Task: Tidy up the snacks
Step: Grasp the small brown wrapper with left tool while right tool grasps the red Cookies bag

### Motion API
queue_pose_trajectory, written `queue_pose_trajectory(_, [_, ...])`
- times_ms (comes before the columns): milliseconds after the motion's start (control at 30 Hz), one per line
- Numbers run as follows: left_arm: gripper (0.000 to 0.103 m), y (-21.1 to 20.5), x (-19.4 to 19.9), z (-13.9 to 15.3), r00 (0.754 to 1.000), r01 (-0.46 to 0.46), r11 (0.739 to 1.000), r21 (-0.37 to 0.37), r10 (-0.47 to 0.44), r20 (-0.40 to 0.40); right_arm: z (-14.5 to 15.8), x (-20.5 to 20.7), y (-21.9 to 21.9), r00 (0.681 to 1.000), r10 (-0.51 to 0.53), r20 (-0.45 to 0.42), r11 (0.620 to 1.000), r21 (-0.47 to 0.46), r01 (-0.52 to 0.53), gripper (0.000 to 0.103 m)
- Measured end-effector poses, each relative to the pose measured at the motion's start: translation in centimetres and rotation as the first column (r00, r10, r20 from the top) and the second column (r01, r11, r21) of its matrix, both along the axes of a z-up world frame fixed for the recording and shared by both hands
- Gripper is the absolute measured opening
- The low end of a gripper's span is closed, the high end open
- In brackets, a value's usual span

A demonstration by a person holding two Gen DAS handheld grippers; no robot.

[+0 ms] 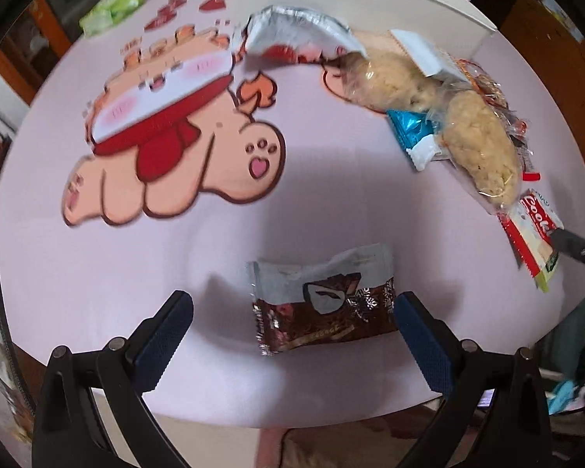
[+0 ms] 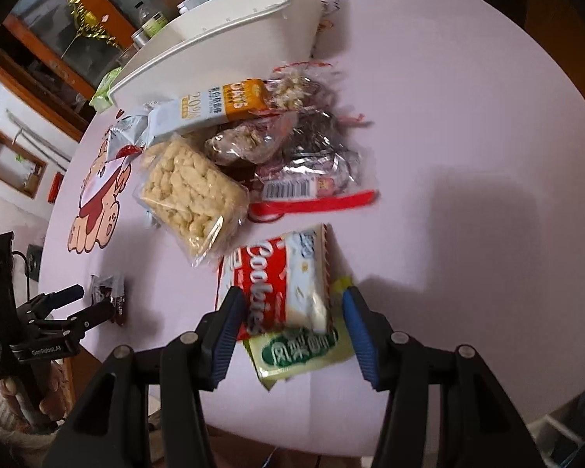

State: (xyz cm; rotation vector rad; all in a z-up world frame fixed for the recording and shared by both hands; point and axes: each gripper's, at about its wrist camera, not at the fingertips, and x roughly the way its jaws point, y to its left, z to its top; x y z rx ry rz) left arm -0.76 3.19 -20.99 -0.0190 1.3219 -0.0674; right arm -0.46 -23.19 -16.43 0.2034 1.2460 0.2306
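Observation:
A brown and silver snack packet (image 1: pixel 323 308) lies flat on the pink table, between the fingers of my left gripper (image 1: pixel 294 298), which is open; its left pad stands well clear of the wrapper. The right wrist view shows that left gripper (image 2: pixel 93 304) over the same brown packet (image 2: pixel 107 292). My right gripper (image 2: pixel 292 292) is open and straddles a red and white Cookies packet (image 2: pixel 284 277), which rests on a green packet (image 2: pixel 300 351). One black right fingertip (image 1: pixel 573 249) shows beside the Cookies packet (image 1: pixel 534 230).
A pile of snacks lies mid-table: a clear pack of puffed rice cakes (image 2: pixel 191 195), an orange oat carton (image 2: pixel 222 105), foil and red wrappers (image 2: pixel 316 179). A white bin (image 2: pixel 234 39) stands behind it. The tablecloth carries a cartoon print (image 1: pixel 167 124). A hand (image 2: pixel 15 394) holds the left gripper.

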Motion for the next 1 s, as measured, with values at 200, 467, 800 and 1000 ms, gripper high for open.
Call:
queue_pose_trajectory(200, [0.102, -0.3, 0.3, -1.4, 1.000, -0.011, 0.999, -0.033, 0.010, -0.029, -0.3, 1.2, 2.3, 0.996, 0.084, 0.037, 0.992, -0.097, -0.080, 0.046])
queue_pose_trajectory(467, [0.101, -0.8, 0.3, -2.0, 0.999, -0.052, 0.998, 0.025, 0.052, -0.016, 1.1, 1.4, 2.6, 0.989, 0.117, 0.094, 0.991, -0.080, -0.110, 0.016])
queue_pose_trajectory(800, [0.038, -2.9, 0.5, -0.6, 0.999, -0.018, 0.999, 0.051, 0.016, 0.048, 3.5, 0.6, 2.8, 0.980, 0.134, 0.147, 0.990, -0.070, -0.125, 0.013])
queue_pose_trajectory(1000, [0.034, -3.1, 1.1, 0.9, 0.997, -0.025, 1.000, 0.012, 0.024, 0.070, 6.3, 0.4, 2.8, 0.968, 0.137, 0.210, 0.990, -0.063, -0.127, 0.013])
